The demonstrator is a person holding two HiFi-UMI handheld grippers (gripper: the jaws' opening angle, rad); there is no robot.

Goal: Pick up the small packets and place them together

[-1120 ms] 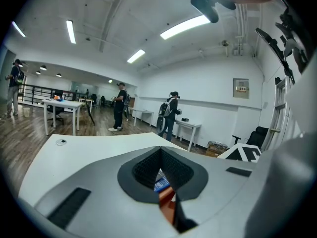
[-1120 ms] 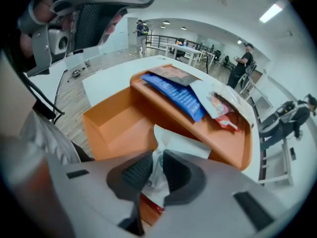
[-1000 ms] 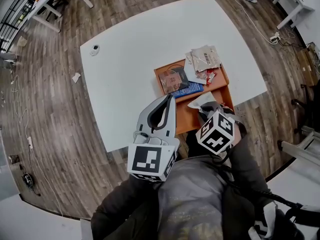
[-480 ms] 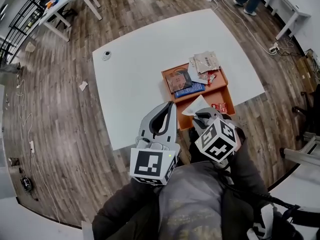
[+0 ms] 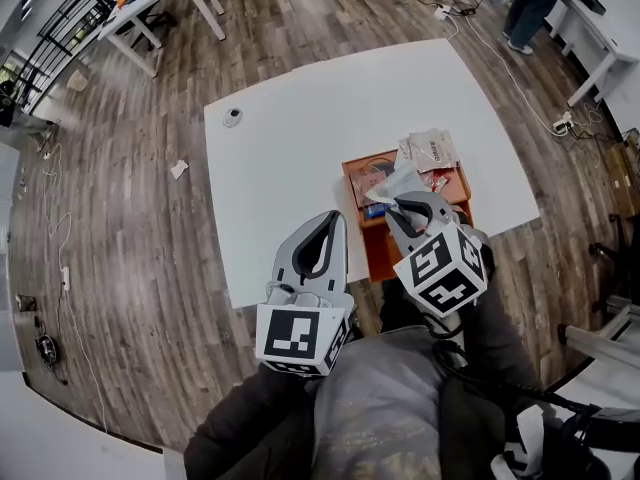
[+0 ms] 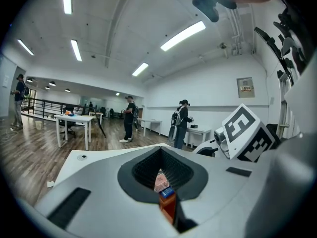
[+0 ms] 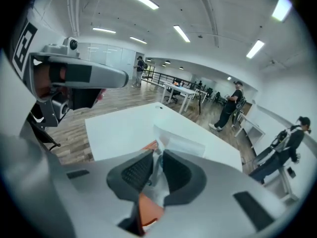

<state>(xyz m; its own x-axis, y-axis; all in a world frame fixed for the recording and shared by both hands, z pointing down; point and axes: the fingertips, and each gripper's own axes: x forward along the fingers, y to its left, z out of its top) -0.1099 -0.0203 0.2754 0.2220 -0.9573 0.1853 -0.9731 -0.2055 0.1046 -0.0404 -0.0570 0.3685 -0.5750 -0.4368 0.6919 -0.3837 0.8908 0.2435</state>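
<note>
Jaws at right, packet (image 7: pixel 179 143) half-hidden

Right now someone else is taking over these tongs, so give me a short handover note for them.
Left tongs: shut, empty, at the near edge of the white table.
Right tongs: shut on a pale packet, held above the orange tray.
Other packets: piled at the tray's far end.
Done: one packet gripped.
Left: set it with the pile. The right tongs hide the tray's near end, so check there for strays.
</note>
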